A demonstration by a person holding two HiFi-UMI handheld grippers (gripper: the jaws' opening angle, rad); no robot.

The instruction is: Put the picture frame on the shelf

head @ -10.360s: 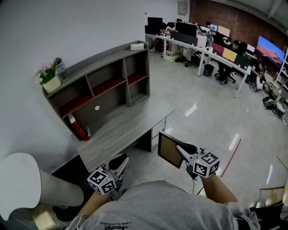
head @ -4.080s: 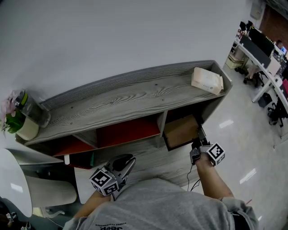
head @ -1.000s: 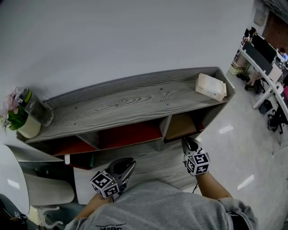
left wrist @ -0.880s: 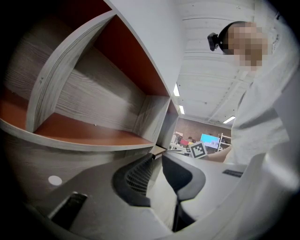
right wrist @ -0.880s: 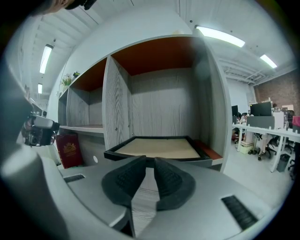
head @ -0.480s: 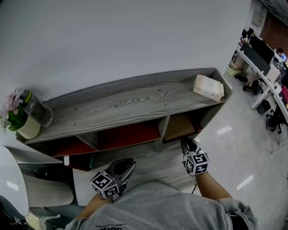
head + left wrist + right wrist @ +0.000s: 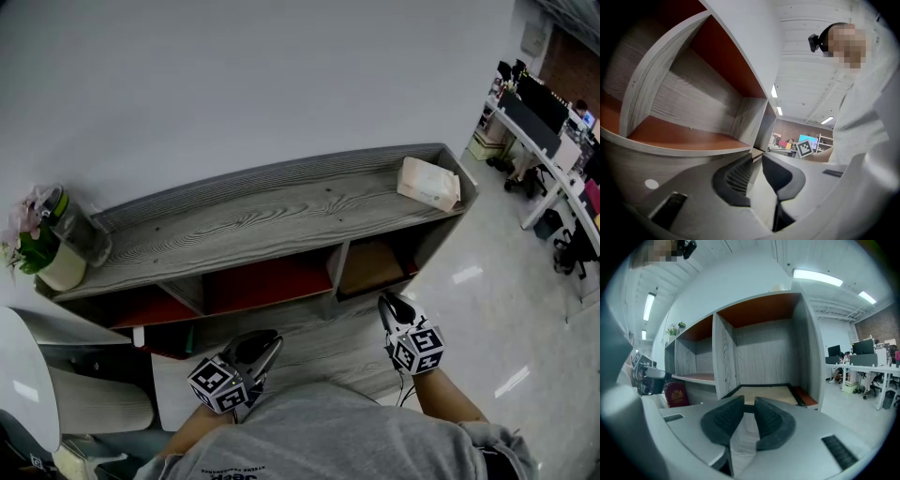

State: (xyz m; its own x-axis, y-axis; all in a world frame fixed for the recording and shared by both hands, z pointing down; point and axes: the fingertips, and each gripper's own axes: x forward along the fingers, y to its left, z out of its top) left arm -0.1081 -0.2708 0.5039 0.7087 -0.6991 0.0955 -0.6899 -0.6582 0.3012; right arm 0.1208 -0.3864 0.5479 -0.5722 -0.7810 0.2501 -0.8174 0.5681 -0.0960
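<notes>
The picture frame (image 7: 370, 267) lay flat in the right-hand lower bay of the shelf (image 7: 281, 211), centre right of the head view. The right gripper (image 7: 389, 302), just in front of it, had just been opening its jaws slightly, with nothing between them. The left gripper (image 7: 262, 345), lower left, stood narrowly parted and empty. We judged that a low withdrawal might snag the frame's near edge and drag it out.

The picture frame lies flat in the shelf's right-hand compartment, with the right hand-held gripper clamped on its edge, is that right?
Not clamped: the right gripper view shows the right hand-held gripper short of the picture frame, jaws just opening, nothing between them. The rest holds.
</notes>
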